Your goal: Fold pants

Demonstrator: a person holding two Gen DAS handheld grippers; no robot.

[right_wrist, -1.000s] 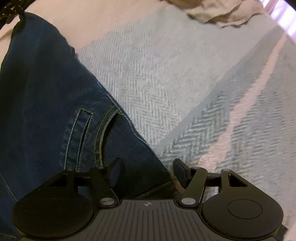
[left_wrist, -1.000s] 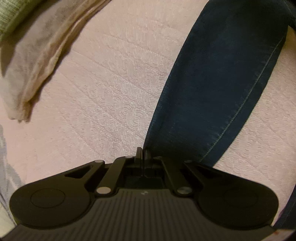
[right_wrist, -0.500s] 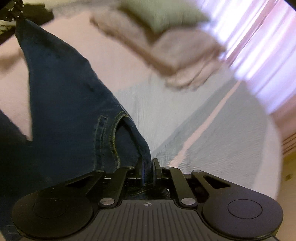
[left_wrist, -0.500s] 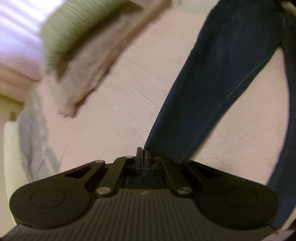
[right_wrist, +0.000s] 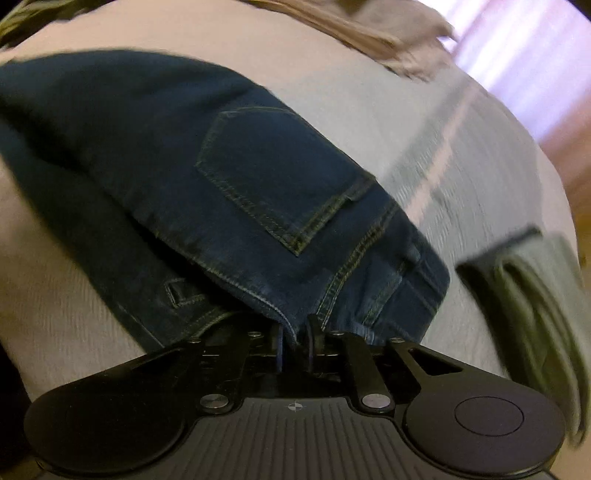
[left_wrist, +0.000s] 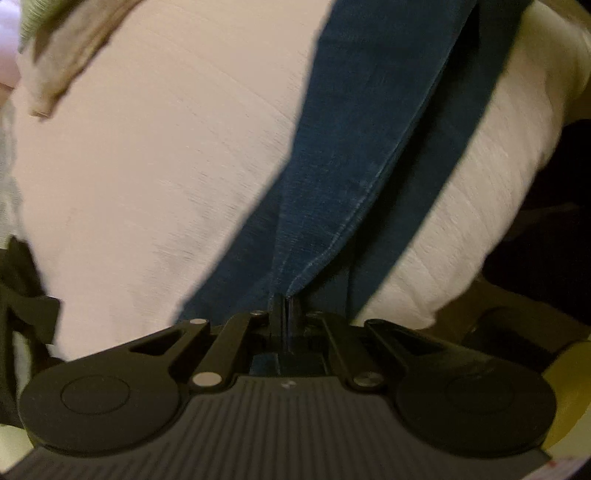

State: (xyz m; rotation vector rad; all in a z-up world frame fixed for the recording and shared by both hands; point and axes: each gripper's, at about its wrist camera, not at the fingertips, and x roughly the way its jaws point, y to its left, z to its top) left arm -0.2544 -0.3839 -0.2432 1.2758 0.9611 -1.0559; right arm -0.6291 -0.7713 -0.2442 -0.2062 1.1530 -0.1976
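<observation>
Closest to the left wrist camera, the left hand-held gripper (left_wrist: 284, 314) is clamped tight on a thin edge of the pants (left_wrist: 369, 155), its black fingers (left_wrist: 275, 308) pressed together with dark blue denim between them. From that pinch a seamed fold of leg runs up and away over the bed (left_wrist: 166, 166), which is covered in a pale pink quilted spread.

Nearest the right wrist camera, the right hand-held gripper (right_wrist: 295, 332) is closed on the waist end of the pants (right_wrist: 184, 147), with a narrow gap filled by cloth. A back pocket (right_wrist: 273, 173) with yellow-green stitching faces up, and a belt loop (right_wrist: 181, 291) shows lower left. Beyond the denim lies a grey-blue blanket (right_wrist: 461, 155), then beige folded cloth (right_wrist: 388, 33) at the far edge. A green folded cloth (right_wrist: 528, 291) lies to the right.
</observation>
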